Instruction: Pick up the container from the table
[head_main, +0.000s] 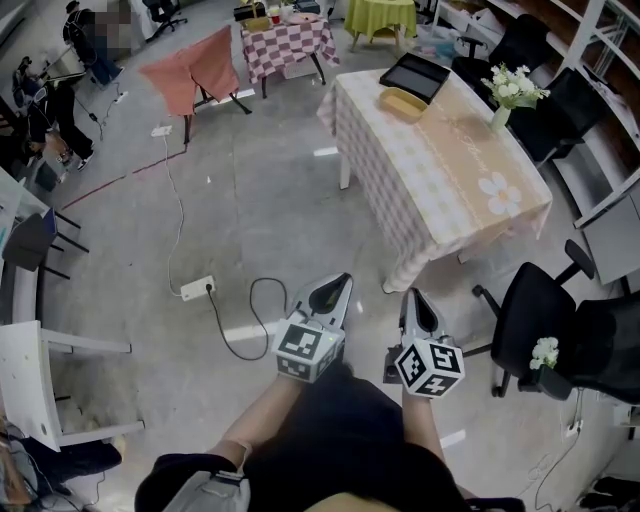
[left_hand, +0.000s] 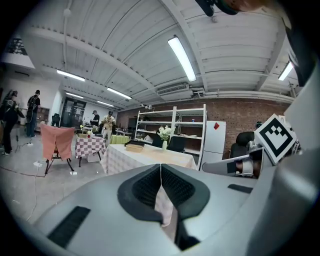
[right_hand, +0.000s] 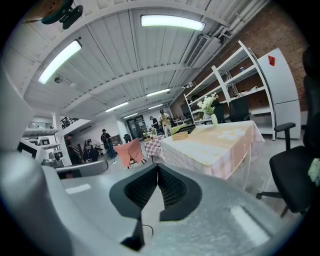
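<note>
Yellow container: shallow open box at the far end of the table, near its left edge, just beside a black tray; also seen small in the left gripper view and the right gripper view.
Handling: looks light, thin-walled and stiff, probably plastic; contents too small to tell. Likely to tip or flex if pinched at one corner.
Where to grip: one jaw inside and one outside the left long wall, mid-length. That wall faces open floor.
Left gripper: jaws pressed together, nothing between them; held low by the person's body, well apart from the table.
Right gripper: jaws closed flat on each other, empty; just beside the left one.
Before the grasp: jaws need to open; neither gripper is at the table yet.
Edges: container sits close to the tablecloth's left edge, so a push could slide it off.
Open room: bare floor along the table's left side gives a free path.
Obstacles: office chair at the near right corner; power strip and cable on the floor at left; flower vase on the far right edge, well apart from the container.
</note>
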